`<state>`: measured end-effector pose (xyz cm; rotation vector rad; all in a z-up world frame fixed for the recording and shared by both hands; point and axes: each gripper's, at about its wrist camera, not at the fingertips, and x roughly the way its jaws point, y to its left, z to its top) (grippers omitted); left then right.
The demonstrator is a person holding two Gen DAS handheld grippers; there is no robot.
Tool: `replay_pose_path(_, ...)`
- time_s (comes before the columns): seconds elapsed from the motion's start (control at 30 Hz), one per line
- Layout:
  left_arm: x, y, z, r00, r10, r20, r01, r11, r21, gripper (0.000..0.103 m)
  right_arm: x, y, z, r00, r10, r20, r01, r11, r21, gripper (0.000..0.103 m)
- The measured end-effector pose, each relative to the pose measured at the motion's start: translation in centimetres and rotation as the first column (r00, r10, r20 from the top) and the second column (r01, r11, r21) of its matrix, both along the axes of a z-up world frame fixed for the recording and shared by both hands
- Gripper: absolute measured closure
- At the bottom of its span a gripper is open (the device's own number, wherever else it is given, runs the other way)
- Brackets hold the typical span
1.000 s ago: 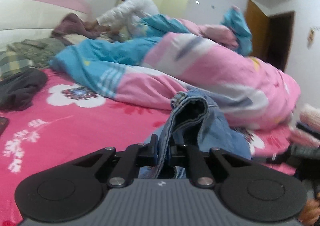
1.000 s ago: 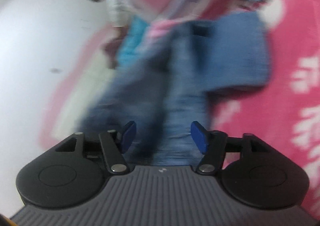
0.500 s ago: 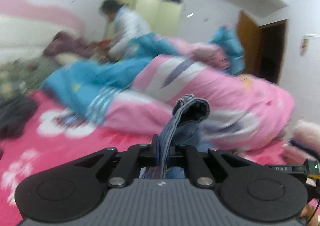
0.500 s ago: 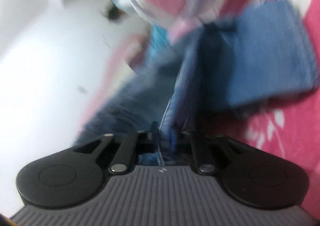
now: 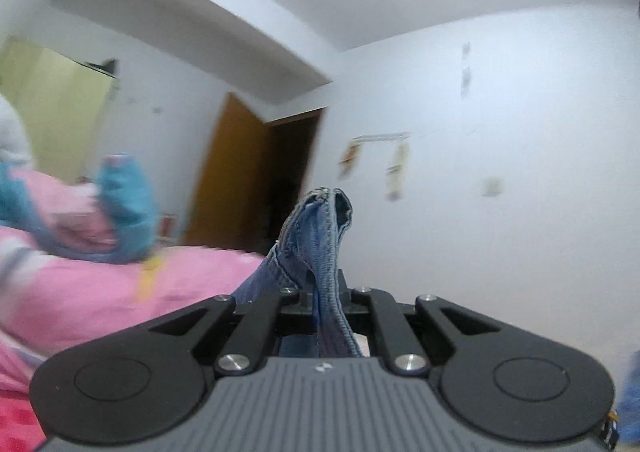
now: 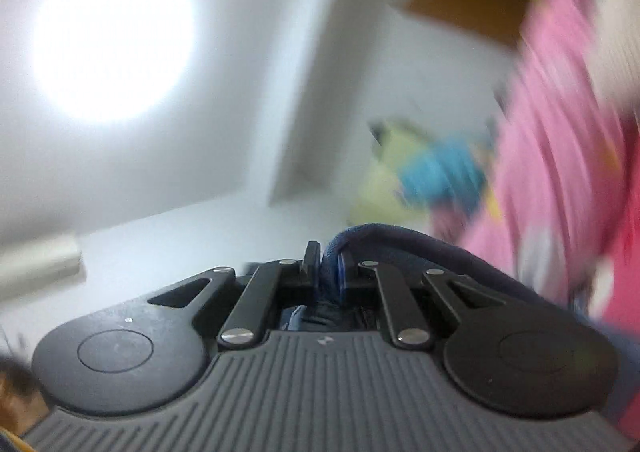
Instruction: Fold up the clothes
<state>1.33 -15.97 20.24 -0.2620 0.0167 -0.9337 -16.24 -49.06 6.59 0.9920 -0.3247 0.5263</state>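
Observation:
A pair of blue jeans (image 5: 320, 236) sticks up between the fingers of my left gripper (image 5: 326, 288), which is shut on a stitched denim edge. The cloth runs down through the jaws and out of sight below. In the right wrist view my right gripper (image 6: 328, 272) is shut on a dark blue fold of the same jeans (image 6: 400, 240), which arcs off to the right over the gripper's body. Both views look upward at walls and ceiling; the rest of the jeans is hidden below.
A pink and blue quilt (image 5: 100, 252) lies heaped at the left on the pink bed. Behind it stand an orange door (image 5: 236, 172) and a yellow-green wardrobe (image 5: 52, 112). A bright ceiling lamp (image 6: 112, 36) glares in the blurred right wrist view.
Both grippers have swung upward with the jeans, so the bed dropped out of view. The right gripper, open around the denim a second ago, closed on it.

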Motion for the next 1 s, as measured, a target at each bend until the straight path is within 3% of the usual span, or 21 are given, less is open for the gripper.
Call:
replay_pose_path(0.07, 0.2, 0.4, -0.2, 1.000, -0.015, -0.025, 0.014, 1.000, -0.019, 0.096, -3.6, 0.9, 1.7, 0.996, -0.069, 0.054, 0.074, 0.994, -0.083, 0.096)
replay_pose_path(0.17, 2.3, 3.4, -2.7, 0.993, 0.043, -0.114, -0.045, 0.999, -0.018, 0.096, -4.2, 3.1, 1.9, 0.998, -0.065, 0.012, 0.067, 0.985, -0.161, 0.096)
replay_pose_path(0.23, 4.4, 6.2, -5.1, 0.975, 0.106, -0.197, -0.109, 0.994, -0.002, 0.096, -2.8, 5.3, 1.0, 0.998, -0.007, -0.061, -0.005, 0.981, -0.192, 0.096)
replay_pose_path(0.3, 6.8, 10.0, -7.6, 0.942, 0.199, -0.272, -0.199, 0.980, 0.029, 0.096, 0.3, 8.6, -0.8, 0.981, 0.104, -0.162, -0.135, 0.971, -0.196, 0.097)
replay_pose_path(0.37, 9.3, 14.3, -10.1, 0.891, 0.302, -0.338, -0.295, 0.953, 0.072, 0.096, 4.2, 12.8, -3.0, 0.933, 0.238, -0.270, -0.294, 0.937, -0.189, 0.097)
replay_pose_path(0.47, 13.0, 20.7, -13.6, 0.793, 0.444, -0.417, -0.424, 0.894, 0.147, 0.096, 10.0, 19.0, -5.3, 0.836, 0.392, -0.384, -0.484, 0.857, -0.179, 0.097)
replay_pose_path(0.57, 16.1, 27.4, -15.0, 0.708, 0.554, -0.438, -0.514, 0.830, 0.218, 0.096, 14.9, 24.2, -7.2, 0.754, 0.499, -0.427, -0.602, 0.786, -0.143, 0.097)
replay_pose_path(0.67, 19.1, 32.7, -15.5, 0.650, 0.626, -0.430, -0.565, 0.777, 0.277, 0.096, 18.9, 28.9, -9.5, 0.682, 0.577, -0.450, -0.677, 0.730, -0.090, 0.097)
replay_pose_path(0.8, 24.6, 36.2, -18.7, 0.588, 0.659, -0.470, -0.523, 0.752, 0.400, 0.094, 22.9, 33.9, -13.0, 0.603, 0.594, -0.533, -0.731, 0.679, -0.070, 0.097)
replay_pose_path(0.93, 28.3, 38.1, -24.1, 0.483, 0.722, -0.495, -0.488, 0.691, 0.533, 0.073, 24.3, 37.7, -17.7, 0.495, 0.561, -0.663, -0.783, 0.619, -0.060, 0.094)
replay_pose_path(1.0, 28.0, 39.4, -25.8, 0.434, 0.723, -0.538, -0.493, 0.690, 0.531, 0.053, 24.2, 38.8, -19.2, 0.430, 0.527, -0.733, -0.811, 0.582, -0.058, 0.090)
